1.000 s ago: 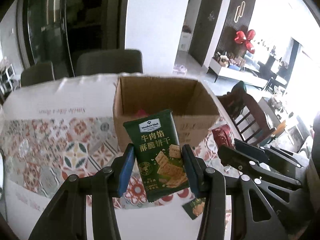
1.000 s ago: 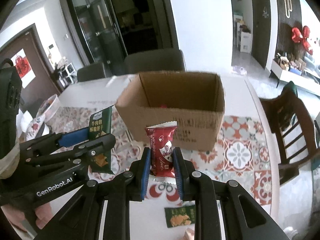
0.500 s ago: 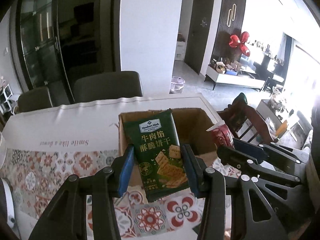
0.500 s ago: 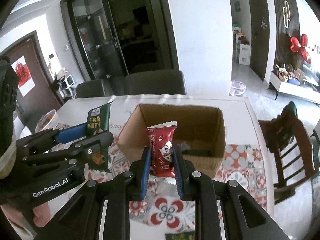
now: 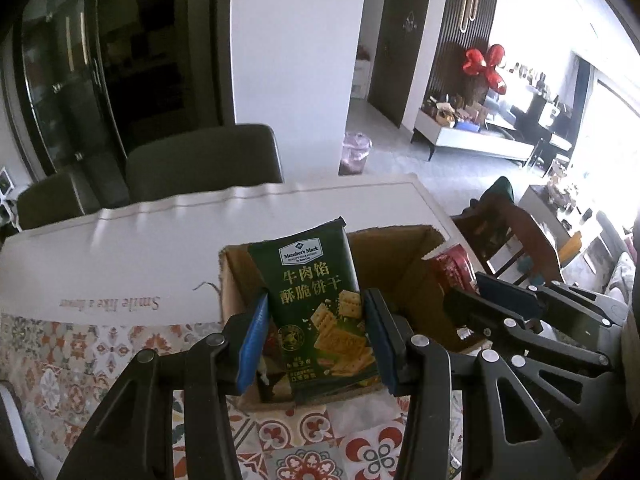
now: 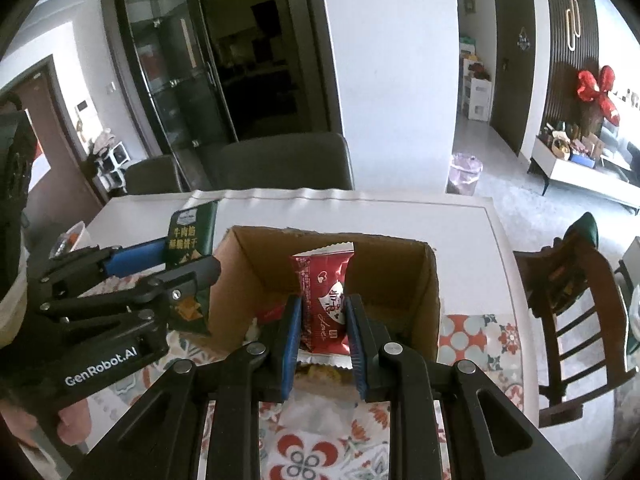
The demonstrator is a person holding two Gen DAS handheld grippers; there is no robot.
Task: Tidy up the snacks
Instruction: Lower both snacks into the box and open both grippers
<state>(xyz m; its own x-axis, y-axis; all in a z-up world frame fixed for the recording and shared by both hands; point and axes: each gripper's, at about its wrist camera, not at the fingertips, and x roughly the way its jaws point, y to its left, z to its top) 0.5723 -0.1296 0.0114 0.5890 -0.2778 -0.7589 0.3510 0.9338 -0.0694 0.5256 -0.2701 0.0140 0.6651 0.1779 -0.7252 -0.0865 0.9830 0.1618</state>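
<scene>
Currently, the left gripper (image 5: pixel 316 344) clamps an upright green cracker packet (image 5: pixel 320 312) above the near left corner of the open cardboard box (image 6: pixel 434 300) on the patterned tablecloth (image 5: pixel 80 360), while the right gripper (image 6: pixel 322 340) clamps an upright red snack packet (image 6: pixel 324 300) above the box's near wall.

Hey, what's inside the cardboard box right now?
In the cardboard box, a red wrapper lies near the left wall and something yellowish by the front. The held red snack packet and right gripper cover the rest.
</scene>
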